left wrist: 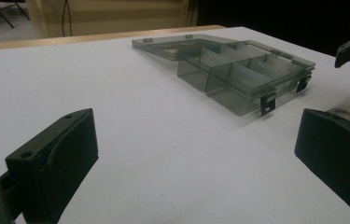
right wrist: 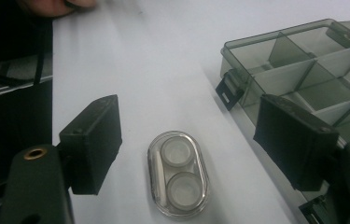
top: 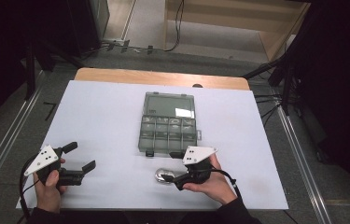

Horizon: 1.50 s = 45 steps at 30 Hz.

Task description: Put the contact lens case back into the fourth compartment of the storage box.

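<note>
A person sits at the near edge of a table [top: 116, 116] covered in white, with a gripper in each hand.

From the high view, a smoky see-through box [top: 169, 123] lies open in the middle of the table, its lid folded back toward the far edge. The row of little compartments faces the near edge. Just in front of that row, close to the near edge, lies a small clear case [top: 162, 176] — here it is only a shiny blob beside the right gripper [top: 175, 178].

The right gripper view shows the case [right wrist: 177, 173] much better. It is an oval with two round cups inside, one above the other, and a thin white stick along one side. It lies flat on the table between the two black jaws. The jaws stand on either side of it, apart from it, so they are open and not pressing on it. The box [right wrist: 303, 79] is just beside it, with a black clip on its front wall. The compartments that can be seen look empty.

The left gripper [top: 77, 161] rests near the near left corner — its jaws are wide open and hold nothing. The left gripper view shows the box [left wrist: 238, 70] from low down, with its dividers standing up and two black clips hanging from the front.
</note>
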Each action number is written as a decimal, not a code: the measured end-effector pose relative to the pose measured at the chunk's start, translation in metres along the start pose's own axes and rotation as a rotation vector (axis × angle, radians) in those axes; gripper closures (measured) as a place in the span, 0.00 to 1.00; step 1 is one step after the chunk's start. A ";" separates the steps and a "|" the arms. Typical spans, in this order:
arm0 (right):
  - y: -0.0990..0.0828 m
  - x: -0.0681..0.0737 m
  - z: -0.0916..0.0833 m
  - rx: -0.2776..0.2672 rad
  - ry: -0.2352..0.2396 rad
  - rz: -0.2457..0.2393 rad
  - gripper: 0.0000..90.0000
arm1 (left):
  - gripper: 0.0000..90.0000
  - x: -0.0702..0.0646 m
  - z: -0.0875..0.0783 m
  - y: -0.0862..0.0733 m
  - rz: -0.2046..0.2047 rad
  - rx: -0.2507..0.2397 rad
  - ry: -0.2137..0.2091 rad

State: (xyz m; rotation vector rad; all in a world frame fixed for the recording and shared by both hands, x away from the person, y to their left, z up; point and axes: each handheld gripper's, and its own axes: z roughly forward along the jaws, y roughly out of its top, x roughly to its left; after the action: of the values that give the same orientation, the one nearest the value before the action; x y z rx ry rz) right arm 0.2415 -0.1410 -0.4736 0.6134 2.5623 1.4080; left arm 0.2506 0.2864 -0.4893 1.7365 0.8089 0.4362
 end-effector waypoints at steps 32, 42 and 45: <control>-0.010 0.004 0.031 0.234 0.004 -0.059 0.44 | 0.00 -0.001 0.003 -0.001 0.009 0.012 -0.009; -0.013 0.005 0.038 0.258 0.002 -0.069 0.46 | 0.00 -0.001 0.003 -0.001 0.008 0.011 -0.010; -0.014 0.005 0.039 0.261 0.004 -0.073 0.47 | 0.00 -0.001 0.003 -0.002 0.008 0.010 -0.010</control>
State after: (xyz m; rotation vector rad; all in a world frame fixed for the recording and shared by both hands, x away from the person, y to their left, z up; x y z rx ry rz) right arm 0.2461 -0.1154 -0.5068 0.5459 2.7646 1.0619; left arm 0.2514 0.2839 -0.4916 1.7505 0.7983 0.4287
